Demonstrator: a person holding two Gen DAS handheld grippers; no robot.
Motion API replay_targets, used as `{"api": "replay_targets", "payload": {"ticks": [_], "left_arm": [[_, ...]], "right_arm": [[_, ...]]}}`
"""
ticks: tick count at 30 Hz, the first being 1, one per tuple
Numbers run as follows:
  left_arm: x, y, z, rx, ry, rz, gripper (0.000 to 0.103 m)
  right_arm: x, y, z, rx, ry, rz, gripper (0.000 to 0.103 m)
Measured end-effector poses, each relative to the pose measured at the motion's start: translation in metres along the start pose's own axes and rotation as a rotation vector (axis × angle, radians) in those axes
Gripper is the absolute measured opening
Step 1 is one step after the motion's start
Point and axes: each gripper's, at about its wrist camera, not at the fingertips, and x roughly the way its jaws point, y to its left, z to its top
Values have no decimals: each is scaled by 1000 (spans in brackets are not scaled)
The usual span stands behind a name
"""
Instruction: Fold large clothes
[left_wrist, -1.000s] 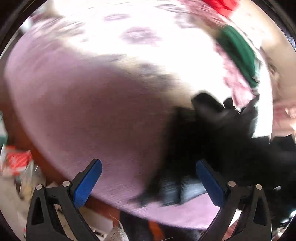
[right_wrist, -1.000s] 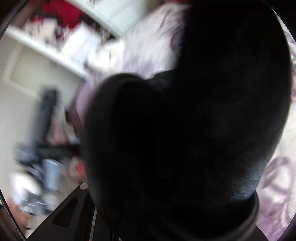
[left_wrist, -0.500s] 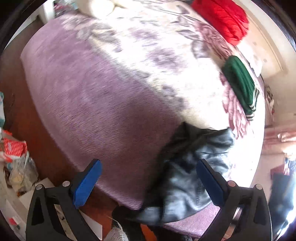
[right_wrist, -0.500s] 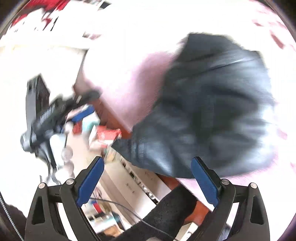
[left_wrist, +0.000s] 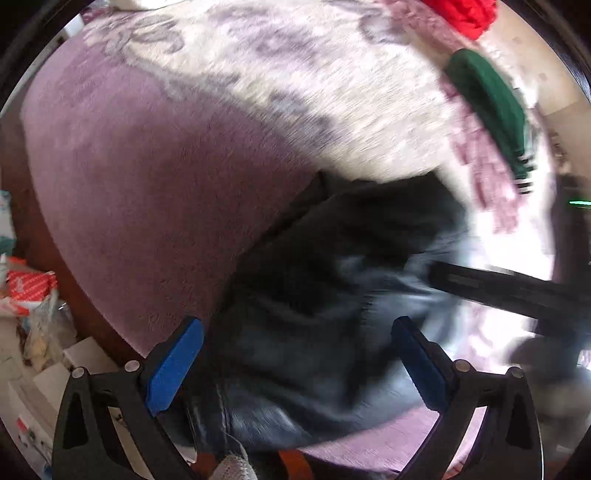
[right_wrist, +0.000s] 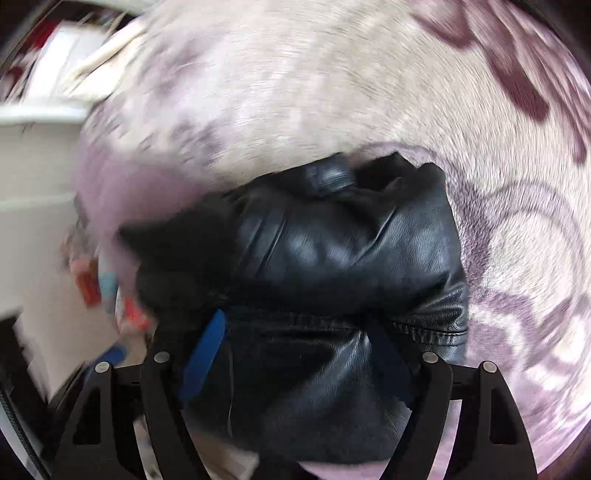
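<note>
On the near edge of a purple floral bed (left_wrist: 155, 177), a crumpled black leather jacket (right_wrist: 343, 258) lies bunched. Right gripper (right_wrist: 299, 354) pinches a seam, likely to spread it; left gripper (left_wrist: 295, 362) hovers spread wide, empty.

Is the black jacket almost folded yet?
Not yet. Done: a green garment and a red one lie folded on the bed. In hand: the right tool grips the crumpled black jacket; the left tool is open. Left: flattening and folding.
</note>
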Motion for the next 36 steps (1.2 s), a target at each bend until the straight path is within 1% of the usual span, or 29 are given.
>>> {"api": "replay_targets", "payload": {"ticks": [1,2,3,5,6,7,8,10,11,12,13,14,15,16,17,18,20,23,25,26,27,28,29,30,31,32,33,34,36], "left_arm": [[14,4,-3,-18,10,58,103],[27,9,-5,-35,19,139,103],[45,18,-9,-53,28,174,103],[59,36,-12,-132,54,103,103],[62,48,-13,-204,69,39,103],[63,53,-13,-230,73,11,103],[63,56,-14,-244,76,-4,103],[62,58,-15,-252,74,-9,103],[62,58,-16,-248,71,-7,103],[60,58,-16,-242,69,-3,103],[59,57,-15,-239,66,8,103],[57,57,-15,-237,61,26,103],[53,58,-14,-233,45,56,103],[46,58,-13,-234,25,83,103],[39,59,-11,-237,8,94,103],[31,60,-11,-241,-14,109,103],[9,59,-10,-240,-57,153,103],[-23,47,-13,-233,-122,196,103],[-37,35,-14,-206,-151,214,103],[-41,27,-14,-196,-163,213,103],[-45,16,-15,-176,-176,206,103],[-42,5,-17,-160,-177,202,103],[-37,-8,-15,-139,-176,198,103],[-30,-24,-14,-109,-173,193,103],[-22,-35,-13,-90,-161,179,103],[-17,-43,-11,-81,-154,158,103],[-8,-59,-8,-67,-149,123,103],[-1,-71,-5,-55,-144,103,103],[14,-95,4,-21,-138,78,103]], "right_arm": [[-5,-1,-7,-15,6,45,82],[-18,-16,-12,-9,8,113,82],[-26,-33,-14,4,9,137,82],[-24,-66,-13,16,21,158,82],[-17,-78,-13,15,46,170,82],[5,-92,-18,22,89,175,82],[22,-108,-12,28,133,211,82],[64,-128,-2,40,231,429,82],[76,-127,3,29,255,500,82],[84,-123,6,2,271,550,82],[90,-111,7,-47,279,582,82],[99,-99,9,-81,277,578,82],[104,-86,12,-107,264,577,82],[104,-81,15,-97,236,577,80],[101,-78,14,-71,195,580,69],[98,-78,13,-51,168,584,64],[82,-81,1,39,92,598,48],[51,-95,-31,198,-34,654,42],[23,-120,-60,329,-129,709,42],[10,-136,-74,395,-191,737,42],[0,-152,-88,445,-260,726,42],[-5,-165,-97,482,-302,691,48],[-5,-180,-105,521,-308,622,64],[-2,-190,-109,536,-269,547,73],[7,-203,-112,558,-174,447,79],[12,-217,-117,582,-114,390,79],[11,-229,-124,586,-94,389,79],[5,-235,-128,583,-94,380,79],[-20,-247,-136,558,-127,309,79]]}}
